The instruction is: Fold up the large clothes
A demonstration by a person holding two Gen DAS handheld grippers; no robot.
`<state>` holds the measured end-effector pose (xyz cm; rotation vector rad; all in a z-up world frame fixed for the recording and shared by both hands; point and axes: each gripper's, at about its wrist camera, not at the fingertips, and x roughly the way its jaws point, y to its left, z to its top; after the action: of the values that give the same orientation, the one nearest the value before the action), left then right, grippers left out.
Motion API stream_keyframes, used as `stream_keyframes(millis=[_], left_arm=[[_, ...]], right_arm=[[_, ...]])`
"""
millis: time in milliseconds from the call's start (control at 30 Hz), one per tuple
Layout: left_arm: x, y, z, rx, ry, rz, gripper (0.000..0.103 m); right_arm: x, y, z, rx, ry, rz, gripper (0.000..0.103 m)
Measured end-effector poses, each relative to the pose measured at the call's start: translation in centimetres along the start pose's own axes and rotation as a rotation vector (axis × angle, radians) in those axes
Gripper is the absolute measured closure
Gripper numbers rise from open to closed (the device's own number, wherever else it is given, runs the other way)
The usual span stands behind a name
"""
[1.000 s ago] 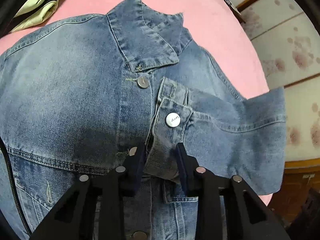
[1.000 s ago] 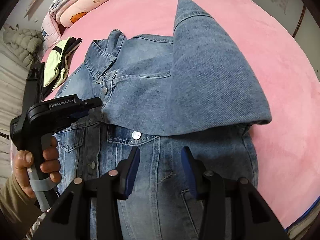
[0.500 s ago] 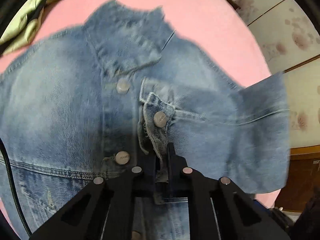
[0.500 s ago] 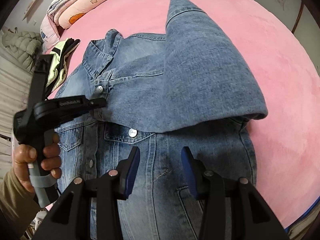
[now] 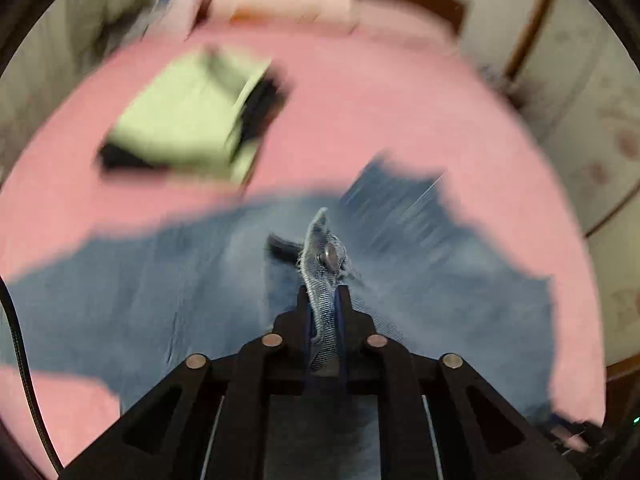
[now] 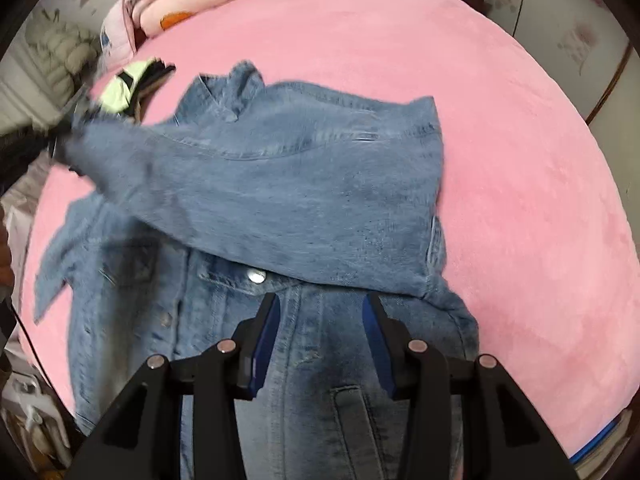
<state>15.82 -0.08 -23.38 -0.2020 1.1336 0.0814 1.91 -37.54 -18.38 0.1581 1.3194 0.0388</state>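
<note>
A blue denim jacket (image 6: 304, 184) lies front-up on the pink bed (image 6: 500, 128). Its sleeve is stretched across the chest toward the left. My left gripper (image 5: 323, 300) is shut on the buttoned sleeve cuff (image 5: 324, 264) and holds it lifted above the jacket (image 5: 160, 300); the left wrist view is motion-blurred. In the right wrist view the left gripper (image 6: 66, 140) is a dark blur at the sleeve's end. My right gripper (image 6: 320, 316) is open and empty over the jacket's lower front, below a metal button (image 6: 256, 276).
A folded yellow-green and black garment (image 5: 188, 128) lies on the bed beyond the collar, also in the right wrist view (image 6: 132, 84). Pink pillows and bedding (image 6: 188, 4) are at the head. A wall and wooden trim (image 6: 608, 80) stand at right.
My left gripper shut on the sleeve cuff, then lifted and pulled it left across the jacket, so the sleeve now lies stretched over the chest. My right gripper stayed open and almost still.
</note>
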Motion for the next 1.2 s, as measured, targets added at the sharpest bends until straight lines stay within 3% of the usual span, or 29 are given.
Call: stream_keyframes(millis=[100,233,300,400,500,567,633,700,800,900,967,1033,1133,1200], left_arm=[[4.5,3.3,-3.3,-0.076,0.164,0.060,0.080],[4.6,5.4,-5.1,-0.184,0.140,0.045,0.063],[3.9,5.7,-5.1,-0.224,0.141,-0.012,0.046],[2.8,4.7,-3.9,-0.203,0.099,-0.009,0.045],[0.9,2.6,-2.5,-0.096,0.002,0.057,0.045],[-0.2,0.6,-1.3,-0.020,-0.059,0.049,0.046],[-0.2,-1.1,-0.1,0.040,-0.072,0.032,0.049],[1.1,-2.6,0.8,0.087,-0.050,0.027,0.058],[3.9,-4.5,1.5,0.112,-0.001,0.027,0.061],[6.5,-4.8,1.8,0.093,0.038,0.052,0.061],[8.6,-4.3,1.9,0.070,0.085,0.073,0.061],[10.3,-3.4,1.6,0.045,0.131,0.063,0.063],[10.2,-3.7,1.4,0.071,0.122,0.080,0.064],[9.9,-4.2,1.4,0.088,0.123,0.094,0.064]], right_arm=[[1.2,-1.1,-0.2,0.019,0.016,-0.048,0.060],[1.6,-3.6,0.5,0.082,0.009,-0.092,0.060],[1.6,-4.5,1.1,0.105,-0.010,-0.117,0.060],[1.7,-5.1,2.3,0.118,-0.033,-0.129,0.060],[2.6,-5.1,4.3,0.094,-0.056,-0.151,0.060],[3.1,-5.0,6.1,0.080,-0.076,-0.176,0.060],[3.2,-4.9,7.8,0.069,-0.103,-0.194,0.060],[3.3,-4.7,9.6,0.055,-0.131,-0.191,0.060],[4.0,-3.8,12.1,0.021,-0.144,-0.146,0.060],[5.8,-3.1,13.4,-0.025,-0.099,-0.076,0.060],[7.3,-3.2,13.5,-0.055,-0.066,-0.126,0.061],[9.1,-4.3,13.4,-0.077,-0.047,-0.253,0.063],[10.2,-6.9,13.3,-0.027,-0.015,-0.272,0.064],[9.7,-8.0,13.3,0.013,-0.007,-0.226,0.063]])
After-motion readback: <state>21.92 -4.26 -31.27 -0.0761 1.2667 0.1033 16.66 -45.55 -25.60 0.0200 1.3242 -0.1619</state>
